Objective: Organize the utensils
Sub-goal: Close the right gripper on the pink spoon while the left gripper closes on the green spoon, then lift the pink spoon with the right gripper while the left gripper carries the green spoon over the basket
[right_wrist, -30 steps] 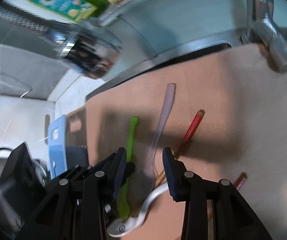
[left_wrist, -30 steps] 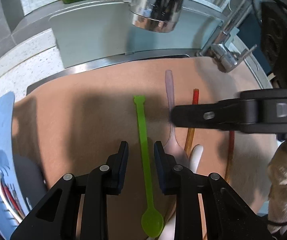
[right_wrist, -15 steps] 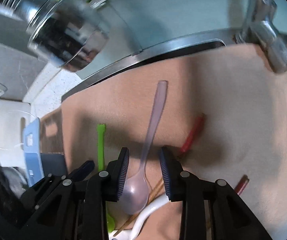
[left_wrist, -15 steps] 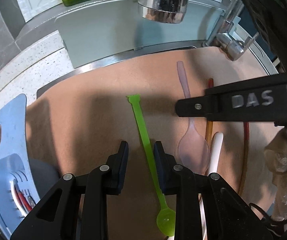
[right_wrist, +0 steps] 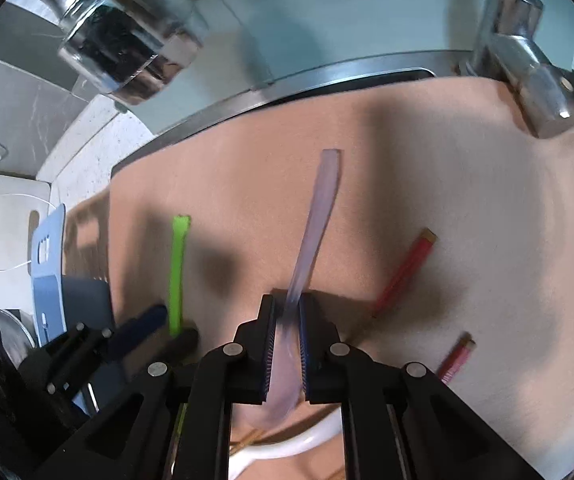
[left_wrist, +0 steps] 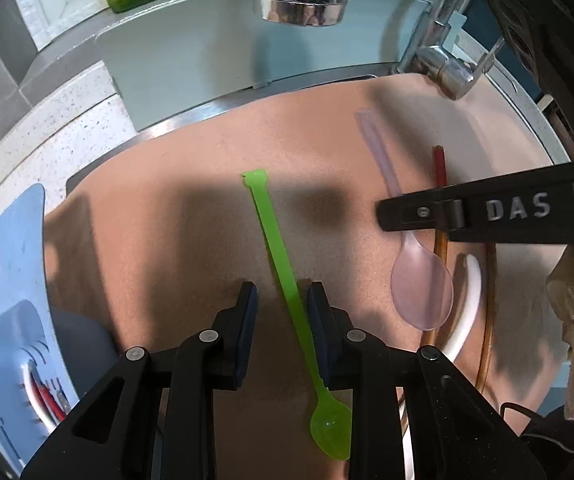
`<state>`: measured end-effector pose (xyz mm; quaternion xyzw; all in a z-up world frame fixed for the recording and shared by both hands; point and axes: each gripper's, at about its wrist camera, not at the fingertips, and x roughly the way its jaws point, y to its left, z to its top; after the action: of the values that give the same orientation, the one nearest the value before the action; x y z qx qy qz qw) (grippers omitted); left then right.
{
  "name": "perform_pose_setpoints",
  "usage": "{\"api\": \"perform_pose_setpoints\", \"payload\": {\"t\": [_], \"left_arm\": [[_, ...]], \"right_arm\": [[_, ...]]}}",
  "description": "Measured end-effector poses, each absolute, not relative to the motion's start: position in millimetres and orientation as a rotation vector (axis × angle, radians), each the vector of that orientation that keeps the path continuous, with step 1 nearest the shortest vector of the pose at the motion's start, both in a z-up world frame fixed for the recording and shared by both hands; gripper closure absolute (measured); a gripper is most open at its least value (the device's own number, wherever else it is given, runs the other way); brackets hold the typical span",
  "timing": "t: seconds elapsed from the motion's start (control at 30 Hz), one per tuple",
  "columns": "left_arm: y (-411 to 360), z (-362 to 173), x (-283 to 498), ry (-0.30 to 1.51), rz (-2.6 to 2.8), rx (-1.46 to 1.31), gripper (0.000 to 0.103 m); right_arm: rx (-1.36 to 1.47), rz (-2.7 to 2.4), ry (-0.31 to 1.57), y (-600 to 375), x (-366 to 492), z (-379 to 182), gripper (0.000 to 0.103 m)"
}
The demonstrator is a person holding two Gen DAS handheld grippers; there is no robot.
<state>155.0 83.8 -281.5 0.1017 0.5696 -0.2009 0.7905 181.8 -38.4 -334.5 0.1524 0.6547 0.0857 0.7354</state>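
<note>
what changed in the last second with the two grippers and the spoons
The right gripper closed its fingers onto the pink spoon, taking hold near the neck. The left gripper stayed open, its fingers either side of the green spoon, which it hasn't gripped. The green spoon, red chopsticks and white spoon lie where they were on the mat.

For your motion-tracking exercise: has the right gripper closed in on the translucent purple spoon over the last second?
Yes. The right gripper has narrowed from open to clamped on the purple spoon, whose handle points toward the sink rim.
</note>
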Motion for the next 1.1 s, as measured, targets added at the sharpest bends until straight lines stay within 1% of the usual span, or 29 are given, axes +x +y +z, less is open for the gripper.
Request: {"api": "perform_pose_setpoints", "payload": {"t": [0.03, 0.07, 0.1, 0.27, 0.7, 1.1], "left_arm": [[84, -281, 155, 1.226, -0.436, 0.214, 0.081], [86, -281, 156, 1.229, -0.437, 0.197, 0.086], [87, -281, 157, 1.229, -0.435, 0.184, 0.091], [95, -279, 154, 1.237, -0.448, 0.092, 0.096], [89, -271, 156, 1.202, -0.427, 0.02, 0.097], [99, -239, 152, 1.117, -0.435, -0.012, 0.097]], "right_arm": [[0.327, 0.199, 1.429, -37, 181, -334, 0.094], [0.325, 0.201, 1.426, -33, 181, -335, 0.097], [0.34, 0.206, 1.42, -35, 180, -335, 0.097], [0.466, 0.235, 1.414, -53, 176, -339, 0.098], [0.62, 0.273, 1.381, -70, 168, -343, 0.098], [0.699, 0.323, 1.316, -83, 166, -319, 0.098]]}}
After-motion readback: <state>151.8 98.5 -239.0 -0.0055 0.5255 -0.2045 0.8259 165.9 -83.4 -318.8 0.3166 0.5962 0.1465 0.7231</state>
